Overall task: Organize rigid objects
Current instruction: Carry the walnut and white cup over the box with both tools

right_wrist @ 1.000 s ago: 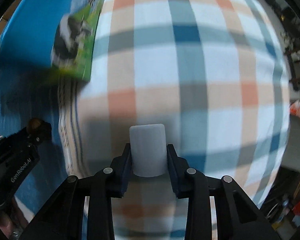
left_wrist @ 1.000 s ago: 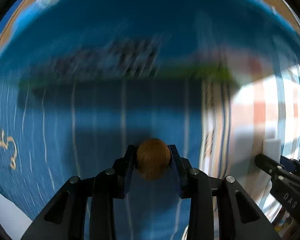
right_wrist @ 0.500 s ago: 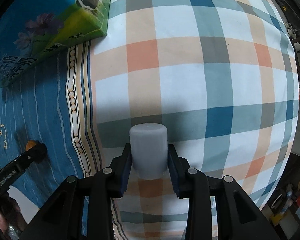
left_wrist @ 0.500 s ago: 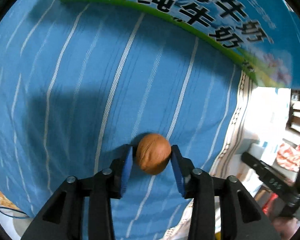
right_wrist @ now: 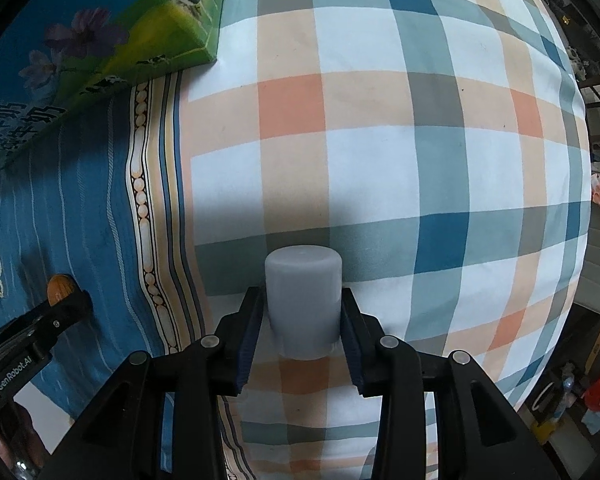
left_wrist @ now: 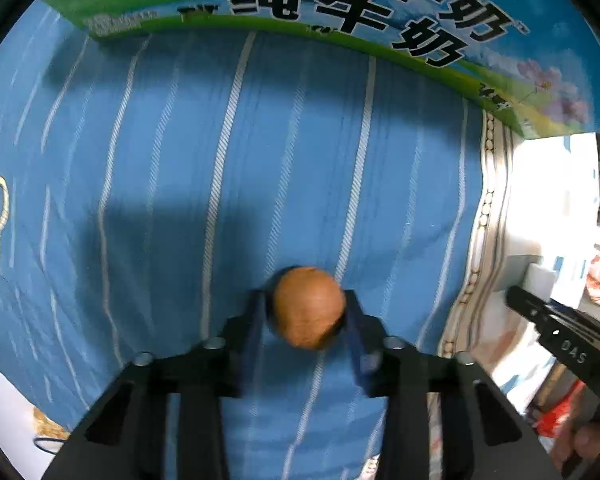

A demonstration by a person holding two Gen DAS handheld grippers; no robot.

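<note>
My left gripper [left_wrist: 306, 310] is shut on a brown walnut [left_wrist: 308, 306] and holds it over the blue striped cloth [left_wrist: 220, 168]. The walnut also shows in the right wrist view [right_wrist: 58, 286], at the left gripper's tip. My right gripper [right_wrist: 302, 320] is shut on a grey-white cylinder [right_wrist: 303, 300] over the plaid cloth [right_wrist: 420, 140]. The right gripper shows at the right edge of the left wrist view [left_wrist: 560, 340].
A milk carton box [left_wrist: 360, 8] with black Chinese lettering lies at the far side of the blue cloth; it also shows in the right wrist view [right_wrist: 100, 40]. The cloths meet along a patterned border [right_wrist: 144, 200]. Room clutter lies past the table's right edge.
The left gripper has shifted a little, so the milk box sits lower and nearer in its view, with the walnut still held. The right gripper still holds the cylinder; its view shifted slightly.
</note>
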